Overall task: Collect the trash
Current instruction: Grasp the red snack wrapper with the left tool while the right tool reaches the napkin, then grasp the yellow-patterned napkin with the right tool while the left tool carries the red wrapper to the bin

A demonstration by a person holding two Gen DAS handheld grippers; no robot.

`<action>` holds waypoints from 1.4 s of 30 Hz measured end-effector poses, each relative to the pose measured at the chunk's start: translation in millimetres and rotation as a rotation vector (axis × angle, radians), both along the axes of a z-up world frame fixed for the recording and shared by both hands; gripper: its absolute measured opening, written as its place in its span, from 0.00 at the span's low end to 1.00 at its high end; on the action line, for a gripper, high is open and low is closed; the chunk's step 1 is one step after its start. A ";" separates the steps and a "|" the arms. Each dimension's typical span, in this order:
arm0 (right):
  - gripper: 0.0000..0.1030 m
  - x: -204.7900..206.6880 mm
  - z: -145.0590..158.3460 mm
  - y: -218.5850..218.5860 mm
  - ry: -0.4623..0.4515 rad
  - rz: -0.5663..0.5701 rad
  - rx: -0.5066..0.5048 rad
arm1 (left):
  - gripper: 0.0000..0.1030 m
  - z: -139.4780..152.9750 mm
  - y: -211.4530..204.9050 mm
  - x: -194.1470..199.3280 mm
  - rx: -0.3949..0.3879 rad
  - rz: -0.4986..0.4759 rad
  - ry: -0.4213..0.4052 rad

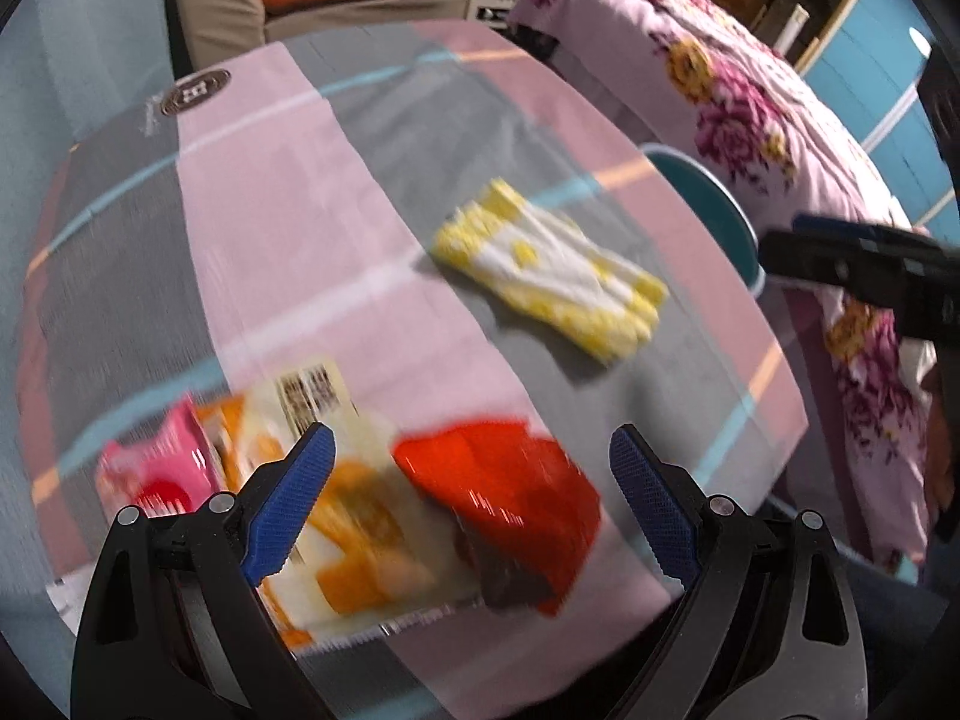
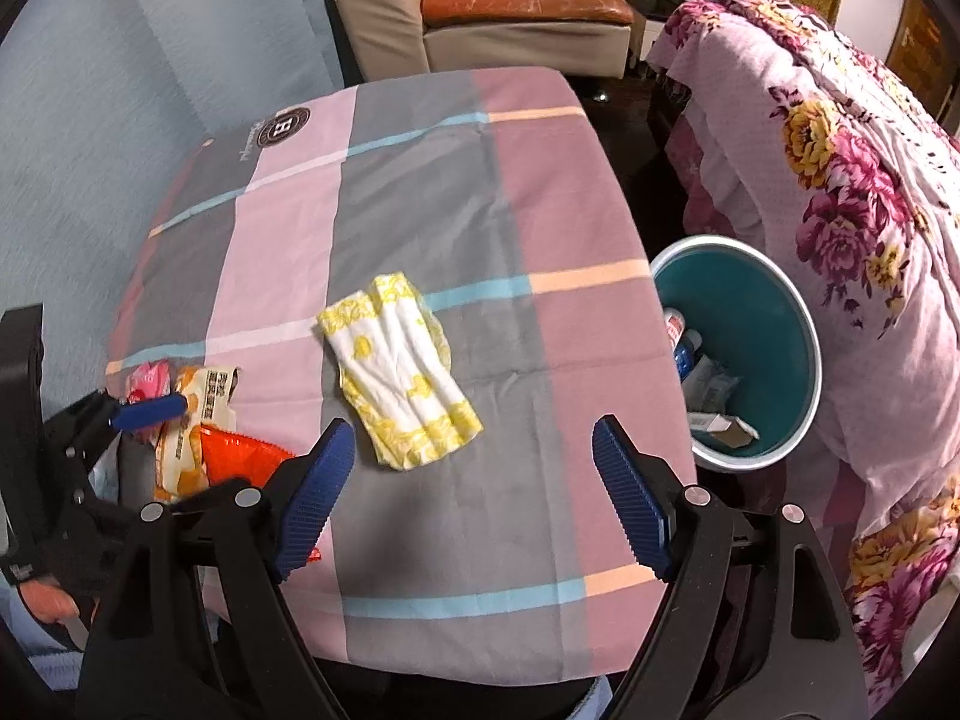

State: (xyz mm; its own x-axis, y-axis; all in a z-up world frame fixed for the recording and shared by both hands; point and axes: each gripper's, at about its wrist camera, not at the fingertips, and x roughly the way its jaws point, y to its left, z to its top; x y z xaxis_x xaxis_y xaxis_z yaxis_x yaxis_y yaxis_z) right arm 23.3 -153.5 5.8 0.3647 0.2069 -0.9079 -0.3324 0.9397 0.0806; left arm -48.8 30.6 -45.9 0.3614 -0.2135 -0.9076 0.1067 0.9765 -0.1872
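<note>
While both your left claw (image 1: 471,462) and right claw (image 2: 474,450) stand wide open and empty, the overlapping wrappers (image 1: 372,516) can slip apart if you pinch only the red one (image 1: 510,492).

A lived-in home: a leather-cushioned sofa (image 2: 480,6), a floral blanket (image 2: 840,192), a table under checked cloth (image 2: 420,180).

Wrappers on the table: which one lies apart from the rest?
The yellow-and-white wrapper, alone mid-table. The red wrapper, orange-and-white packet and pink wrapper cluster at the left edge.
</note>
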 end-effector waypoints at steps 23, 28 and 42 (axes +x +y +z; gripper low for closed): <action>0.75 4.0 -34.8 -31.2 0.070 -0.006 0.050 | 0.47 -17.9 -14.2 24.0 0.012 0.033 -0.026; 0.75 16.8 -48.3 -6.4 0.103 0.053 0.027 | 0.47 -8.0 12.5 44.9 -0.013 0.089 -0.050; 0.75 44.7 -88.7 66.1 0.143 0.194 -0.055 | 0.47 -11.8 62.4 76.4 -0.081 0.186 -0.052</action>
